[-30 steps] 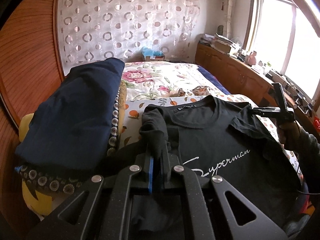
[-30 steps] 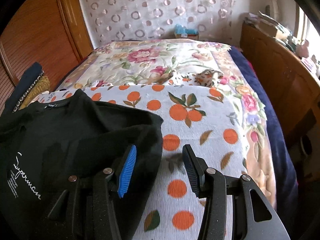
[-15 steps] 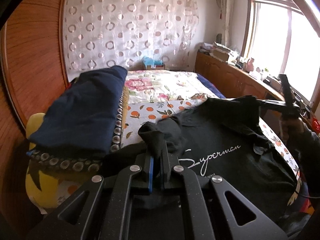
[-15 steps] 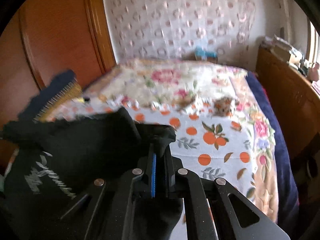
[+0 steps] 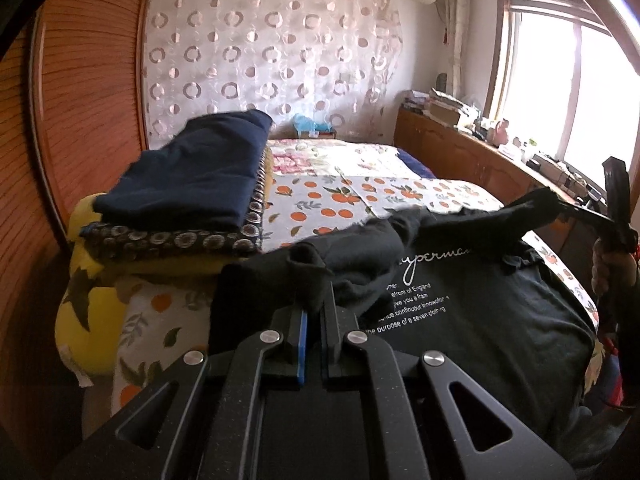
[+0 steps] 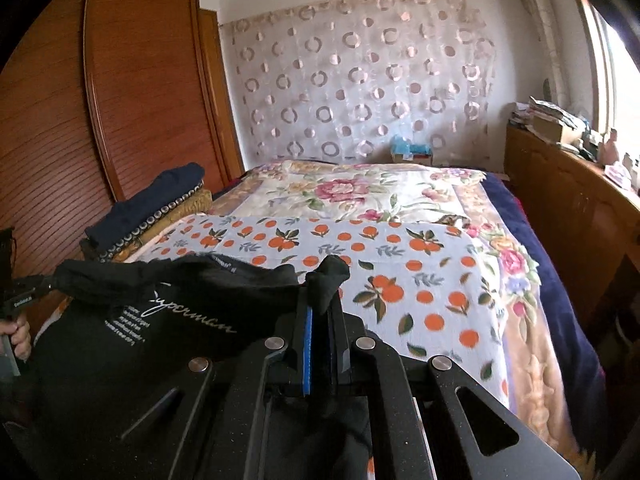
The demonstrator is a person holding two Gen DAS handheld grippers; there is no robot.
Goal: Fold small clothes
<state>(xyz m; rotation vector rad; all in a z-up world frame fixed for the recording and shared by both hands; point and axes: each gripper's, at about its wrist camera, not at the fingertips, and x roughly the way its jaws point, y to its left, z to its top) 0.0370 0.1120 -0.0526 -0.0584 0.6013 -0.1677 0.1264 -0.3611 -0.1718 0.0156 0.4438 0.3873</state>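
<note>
Black T-shirt's lower hem below frame.

Home bedroom. Bed with floral quilt and orange-print sheet ahead of the fingers. Wooden slatted wardrobe to their left, circle-pattern curtain on the far wall. Right of the fingers: low wooden cabinet cluttered with books, under a bright window. Folded clothes stack front-left.

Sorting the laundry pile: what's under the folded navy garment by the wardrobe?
Under the navy garment lies a dark ring-patterned fabric, then yellow fabric. Anything deeper in the stack is covered.
</note>
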